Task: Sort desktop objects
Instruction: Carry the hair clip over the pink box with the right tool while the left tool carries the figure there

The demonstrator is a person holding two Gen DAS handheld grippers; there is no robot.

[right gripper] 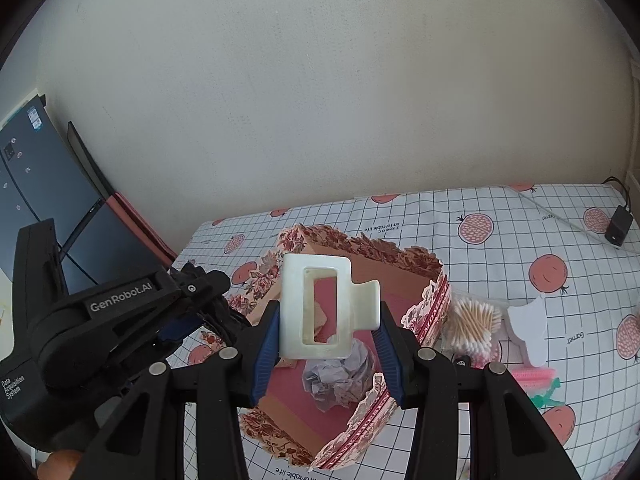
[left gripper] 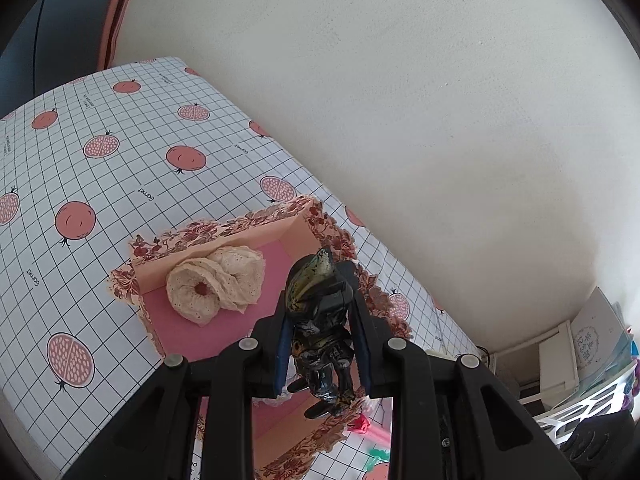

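So both hands are busy here: the left gripper [left gripper: 322, 340] has its blue-padded fingers [left gripper: 281, 354] closed partway around a dark toy figure [left gripper: 320, 320] with a greenish-yellow crest, pads pressing its sides, and it sits in the lower middle of the left wrist view, hanging over the floral paper box [left gripper: 224, 236]. Inside that box, on the pink bottom a bit left of centre, lies a cream lace scrunchie [left gripper: 214, 286]. The desk [left gripper: 100, 184] has a white grid cloth with pomegranate prints and fills the left side of the frame, with a plain wall [left gripper: 400, 100] across the upper right. In the right wrist view, the right gripper [right gripper: 326, 340] holds a white rectangular hair claw clip [right gripper: 320, 308] between its fingers [right gripper: 266, 354], only partly closed since the clip is wide, right in the middle of the frame above the same floral paper box [right gripper: 424, 312]. There's a crumpled grey paper ball [right gripper: 340, 376] on the box floor just below the clip. To the right of the box, on the cloth, sits a bag of cotton swabs [right gripper: 476, 328], touching or nearly touching the box wall, and a black adapter [right gripper: 618, 230] is at the far right edge. The left gripper shows up at the lower left of this view too
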